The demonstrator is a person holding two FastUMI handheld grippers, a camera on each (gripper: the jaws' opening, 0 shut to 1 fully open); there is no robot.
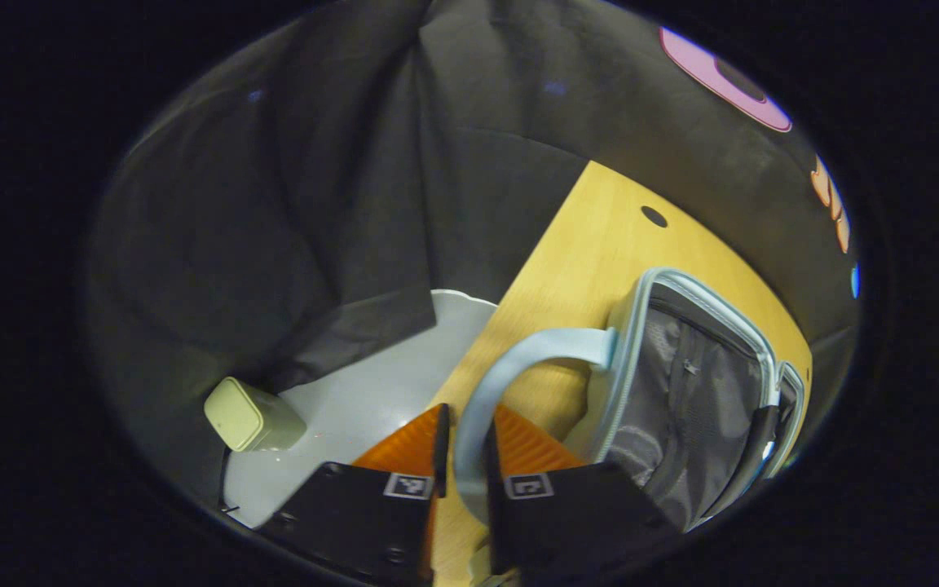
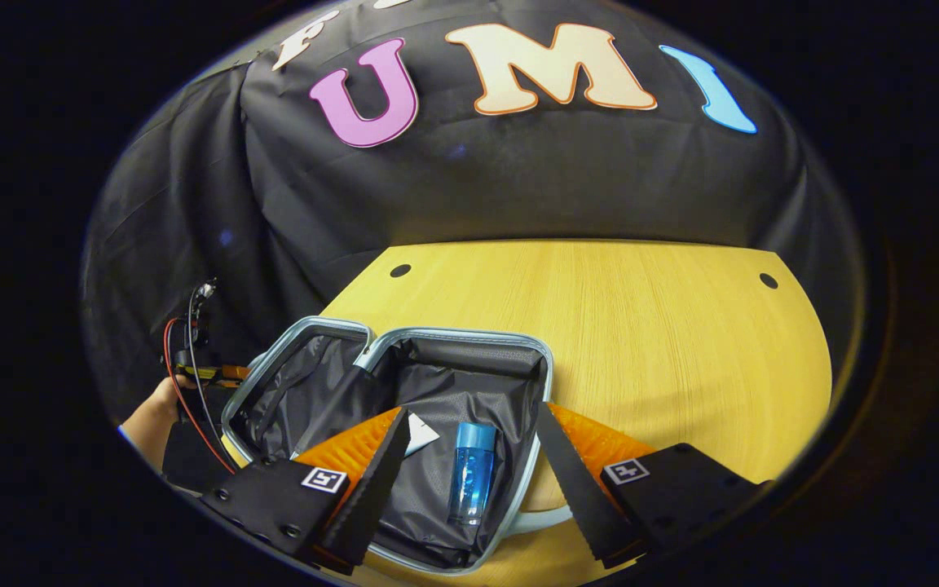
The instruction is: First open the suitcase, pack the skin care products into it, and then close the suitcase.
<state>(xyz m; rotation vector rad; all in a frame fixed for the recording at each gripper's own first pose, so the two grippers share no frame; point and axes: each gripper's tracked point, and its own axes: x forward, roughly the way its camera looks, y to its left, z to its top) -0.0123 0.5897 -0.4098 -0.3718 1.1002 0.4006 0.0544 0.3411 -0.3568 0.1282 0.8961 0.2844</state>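
The pale blue suitcase (image 2: 548, 368) lies open on the wooden table (image 2: 665, 342), its dark grey lining showing in both halves. A blue bottle (image 2: 472, 471) lies on the lining of the nearer half, beside a small white item (image 2: 421, 433). My right gripper (image 2: 478, 481) hovers open over that half, and the bottle shows between its fingers without touching them. In the left gripper view, my left gripper (image 1: 466, 422) is shut on the suitcase's pale blue handle (image 1: 535, 346) at the case's (image 1: 714, 300) edge. That left gripper (image 2: 192, 359) and the hand holding it also appear left of the case.
A pale green box (image 1: 248, 414) sits on the light floor (image 1: 355, 408) below the table's edge. The black cloth wall (image 2: 518, 179) rises close behind the table. Bare wood stretches right of and behind the suitcase, with two small dark holes (image 2: 768, 280) near the far corners.
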